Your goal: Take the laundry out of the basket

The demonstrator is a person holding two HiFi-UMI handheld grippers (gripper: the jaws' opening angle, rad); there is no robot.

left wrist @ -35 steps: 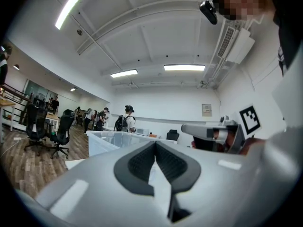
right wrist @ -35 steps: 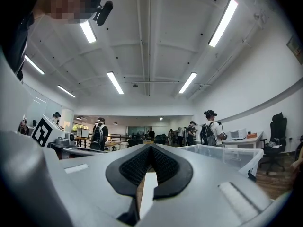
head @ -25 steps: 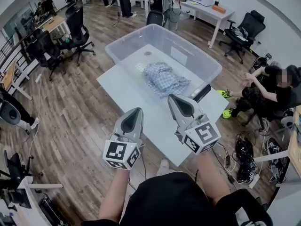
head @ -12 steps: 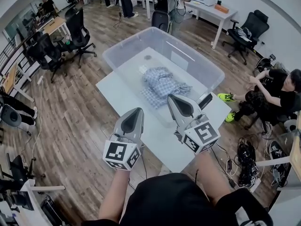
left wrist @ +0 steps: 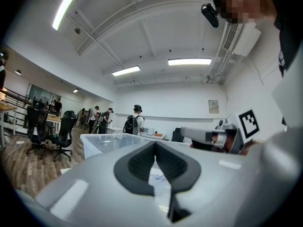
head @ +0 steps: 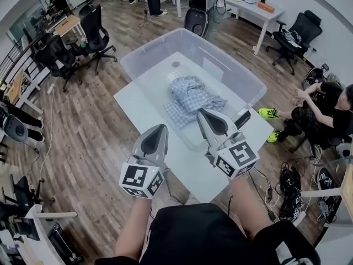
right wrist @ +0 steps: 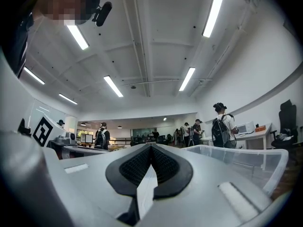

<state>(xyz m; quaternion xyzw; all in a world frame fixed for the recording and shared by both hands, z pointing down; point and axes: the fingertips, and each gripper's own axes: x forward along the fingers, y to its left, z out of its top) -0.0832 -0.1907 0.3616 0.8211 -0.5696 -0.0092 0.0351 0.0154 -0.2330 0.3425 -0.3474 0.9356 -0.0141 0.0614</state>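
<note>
A crumpled blue checked garment [head: 192, 97] lies inside a large clear plastic bin [head: 138, 58] on a white table [head: 144, 110]. Both grippers are held level in front of the bin's near side, above the table. The tip of my left gripper [head: 160, 128] is short of the bin's near wall. My right gripper [head: 203, 114] reaches that wall's rim beside the garment. In the left gripper view my left gripper [left wrist: 155, 144] has its jaws together with nothing between them, and the bin [left wrist: 101, 143] is ahead. The right gripper [right wrist: 151, 146] is likewise shut and empty, with the bin [right wrist: 248, 161] at its right.
A dark flat device [head: 241, 117] leans at the bin's near right corner. Black office chairs [head: 62, 57] stand on the wood floor to the left. A person [head: 326, 112] sits on the floor at the right, near tangled cables [head: 288, 187]. Other people stand at desks [head: 258, 9] at the back.
Both grippers have edged slightly forward toward the bin, side by side. Their jaws stay shut. The garment has not moved.
</note>
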